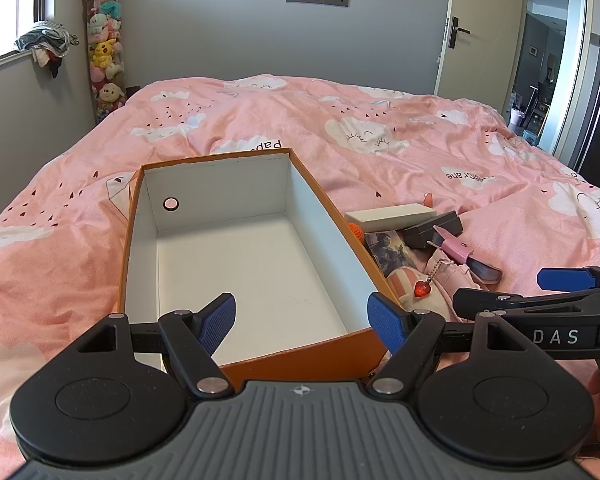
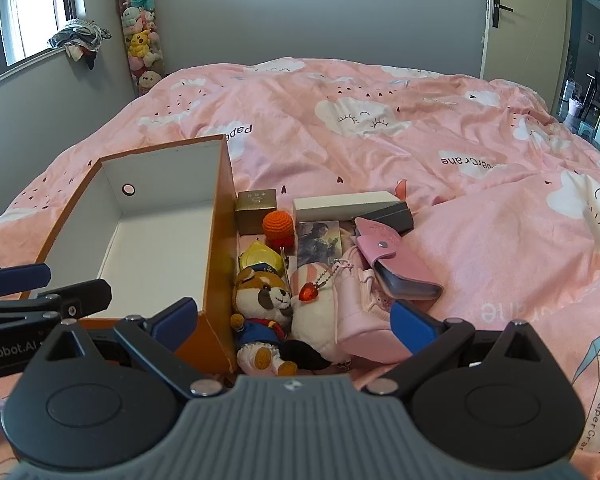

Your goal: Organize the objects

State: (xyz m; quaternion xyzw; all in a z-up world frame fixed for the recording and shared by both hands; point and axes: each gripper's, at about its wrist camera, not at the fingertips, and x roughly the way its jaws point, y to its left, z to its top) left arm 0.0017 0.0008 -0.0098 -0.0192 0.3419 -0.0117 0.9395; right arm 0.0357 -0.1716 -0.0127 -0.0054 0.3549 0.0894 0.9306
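Observation:
An orange box (image 1: 332, 348) (image 2: 220, 216) with a white, bare inside lies on the pink duvet. My left gripper (image 1: 302, 318) hangs open over its near end, nothing between the fingers. Right of the box lies a pile: a plush dog (image 2: 262, 312), a red heart charm (image 2: 309, 291) (image 1: 421, 289), a pink pouch (image 2: 360, 320), a pink key wallet (image 2: 400, 264) (image 1: 460, 249), an orange knitted ball (image 2: 278, 224), a gold box (image 2: 256, 210), a white box (image 2: 344, 204) (image 1: 392, 216), a dark case (image 2: 392, 216) and a picture card (image 2: 320, 242). My right gripper (image 2: 294, 322) stands open just above the plush dog and pouch.
The bed's pink cloud-print duvet (image 2: 380, 128) stretches far behind and to the right. A tall tube of plush toys (image 1: 104, 48) stands in the left corner by a window sill with clothes (image 1: 46, 42). An open door (image 1: 476, 32) is at the right.

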